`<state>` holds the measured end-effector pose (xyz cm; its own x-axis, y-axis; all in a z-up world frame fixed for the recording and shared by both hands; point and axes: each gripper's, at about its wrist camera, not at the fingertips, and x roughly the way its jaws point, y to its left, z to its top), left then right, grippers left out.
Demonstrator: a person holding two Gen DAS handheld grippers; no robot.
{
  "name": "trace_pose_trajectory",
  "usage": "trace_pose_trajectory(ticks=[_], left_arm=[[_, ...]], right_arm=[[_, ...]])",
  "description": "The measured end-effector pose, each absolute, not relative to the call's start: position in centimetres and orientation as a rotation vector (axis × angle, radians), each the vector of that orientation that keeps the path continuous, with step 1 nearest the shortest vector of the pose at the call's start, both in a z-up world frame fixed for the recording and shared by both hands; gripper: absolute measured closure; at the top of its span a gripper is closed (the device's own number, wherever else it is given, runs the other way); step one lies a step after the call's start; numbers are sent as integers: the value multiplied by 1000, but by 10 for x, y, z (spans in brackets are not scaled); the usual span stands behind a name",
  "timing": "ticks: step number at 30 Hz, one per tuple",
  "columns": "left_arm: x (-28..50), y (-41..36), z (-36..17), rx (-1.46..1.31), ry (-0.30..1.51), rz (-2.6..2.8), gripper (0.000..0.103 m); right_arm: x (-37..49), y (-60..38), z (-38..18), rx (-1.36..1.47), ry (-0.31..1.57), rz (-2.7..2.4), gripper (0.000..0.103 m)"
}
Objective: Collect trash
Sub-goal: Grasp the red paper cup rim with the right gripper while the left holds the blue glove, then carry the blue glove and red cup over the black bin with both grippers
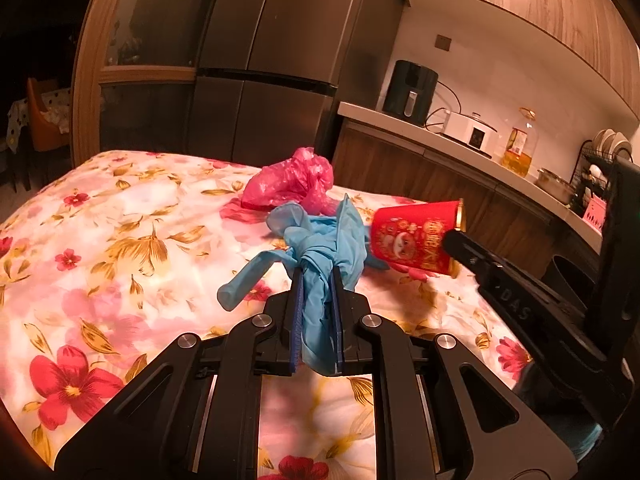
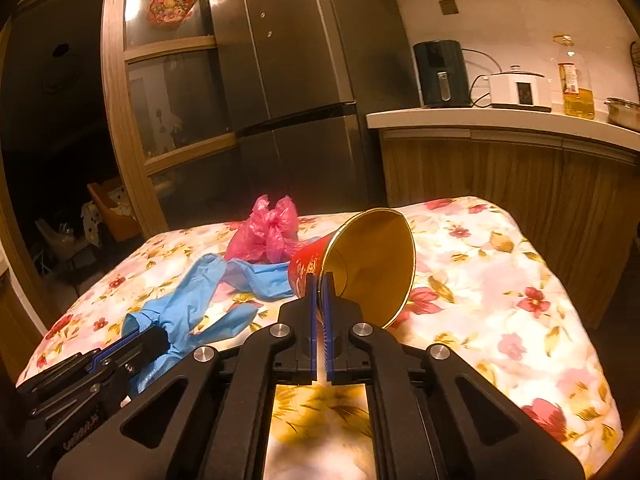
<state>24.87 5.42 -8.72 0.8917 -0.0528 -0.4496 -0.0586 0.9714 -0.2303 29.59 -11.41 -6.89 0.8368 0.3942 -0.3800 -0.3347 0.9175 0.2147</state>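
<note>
My left gripper (image 1: 317,270) is shut on a crumpled blue rubber glove (image 1: 320,240), whose fingers dangle over the floral tablecloth (image 1: 100,240). In the right wrist view that same glove (image 2: 188,304) hangs from the left gripper (image 2: 160,334) at lower left. My right gripper (image 2: 320,280) is shut on the rim of a red paper cup (image 2: 372,264) with a gold inside, tipped on its side with its mouth toward the camera. The cup (image 1: 416,236) also shows in the left wrist view, held by the right gripper (image 1: 452,236). A crumpled pink plastic bag (image 1: 292,182) (image 2: 268,232) lies on the table behind both.
A second blue glove (image 2: 260,276) lies flat between the bag and the cup. Behind the table stand a dark fridge (image 1: 272,60) and a counter (image 2: 500,118) with an air fryer (image 1: 410,92), a white cooker (image 2: 518,88) and an oil bottle (image 2: 576,80).
</note>
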Motion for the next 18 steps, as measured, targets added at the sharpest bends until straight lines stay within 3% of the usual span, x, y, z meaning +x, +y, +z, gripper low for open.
trace_pose_trajectory(ticks=[18], left_arm=[[229, -1, -56, -170, 426, -58, 92]], right_arm=[[243, -182, -36, 151, 342, 293, 99]])
